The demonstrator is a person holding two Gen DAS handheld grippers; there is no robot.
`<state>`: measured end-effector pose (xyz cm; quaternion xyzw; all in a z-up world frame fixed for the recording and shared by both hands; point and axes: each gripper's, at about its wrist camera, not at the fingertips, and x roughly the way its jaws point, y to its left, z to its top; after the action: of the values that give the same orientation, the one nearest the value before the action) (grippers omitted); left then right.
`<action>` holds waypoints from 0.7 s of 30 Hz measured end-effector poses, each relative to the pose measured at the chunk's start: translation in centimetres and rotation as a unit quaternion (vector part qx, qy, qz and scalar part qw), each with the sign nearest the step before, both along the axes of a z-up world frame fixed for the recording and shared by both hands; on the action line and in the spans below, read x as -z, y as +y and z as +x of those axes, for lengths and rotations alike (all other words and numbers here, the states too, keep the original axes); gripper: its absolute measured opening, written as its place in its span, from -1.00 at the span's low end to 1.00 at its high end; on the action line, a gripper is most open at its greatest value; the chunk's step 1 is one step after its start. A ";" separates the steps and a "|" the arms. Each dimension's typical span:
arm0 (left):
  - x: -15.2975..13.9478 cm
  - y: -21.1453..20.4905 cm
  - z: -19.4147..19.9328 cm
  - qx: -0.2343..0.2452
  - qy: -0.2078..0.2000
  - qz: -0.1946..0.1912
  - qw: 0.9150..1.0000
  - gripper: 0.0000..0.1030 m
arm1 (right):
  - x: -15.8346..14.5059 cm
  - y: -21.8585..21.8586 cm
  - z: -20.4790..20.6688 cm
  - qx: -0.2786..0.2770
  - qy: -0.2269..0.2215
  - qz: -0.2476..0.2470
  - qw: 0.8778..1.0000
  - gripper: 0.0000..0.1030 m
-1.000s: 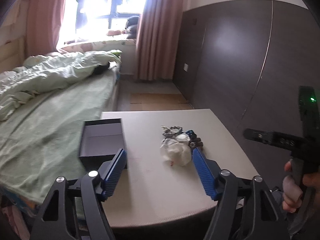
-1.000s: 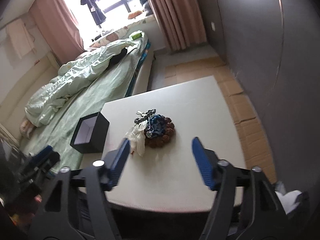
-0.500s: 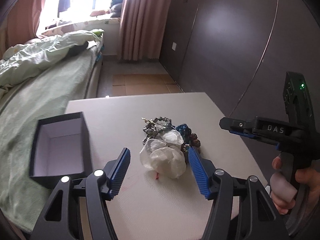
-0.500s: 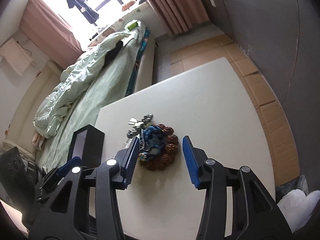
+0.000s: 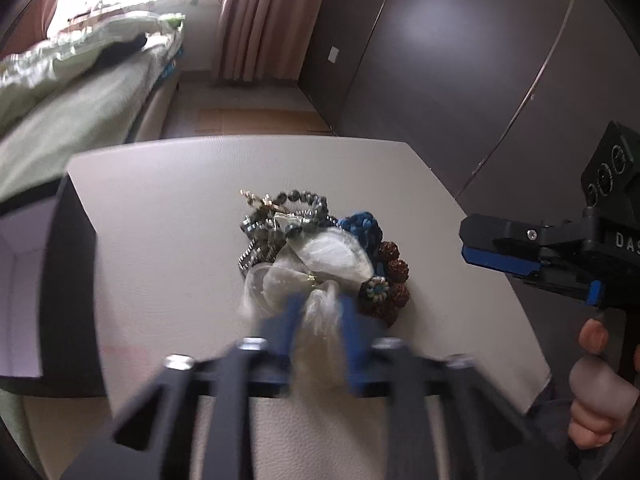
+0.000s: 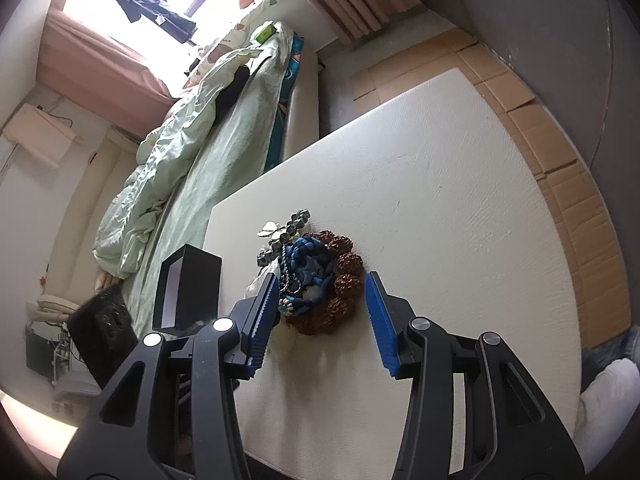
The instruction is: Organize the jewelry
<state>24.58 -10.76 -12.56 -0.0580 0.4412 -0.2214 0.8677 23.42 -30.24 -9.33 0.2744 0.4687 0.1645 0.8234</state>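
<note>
A heap of jewelry lies mid-table: a white sheer pouch, a grey bead bracelet, a blue cord piece and a brown seed-bead bracelet. My left gripper is blurred with motion and its blue fingers are closed on the near end of the white pouch. My right gripper is open, its fingers on either side of the heap's near edge, just above the table. It also shows in the left wrist view. An open black box with a pale lining stands left of the heap.
The white table has its edges close around the heap. A bed with green bedding runs along the left. Dark wardrobe panels stand on the right, with cardboard sheets on the floor.
My left gripper has moved forward and closed from wide open onto the white pouch. My right gripper has moved down closer to the heap and stays open.
</note>
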 end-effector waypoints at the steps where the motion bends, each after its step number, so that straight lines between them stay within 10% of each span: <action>1: -0.2 0.1 -0.3 -0.004 -0.002 -0.005 1.000 -0.93 | 0.1 -0.1 0.2 0.001 0.002 -0.001 1.000 -0.11; 21: -7.1 3.7 -2.5 -0.057 -0.081 -0.008 0.995 -1.00 | 1.3 3.3 4.6 -0.040 0.029 -0.007 0.999 -0.11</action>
<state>22.11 -7.10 -5.44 -0.0719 0.3632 -0.1797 0.9114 28.05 -26.94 -10.63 0.2543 0.5043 0.1861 0.8040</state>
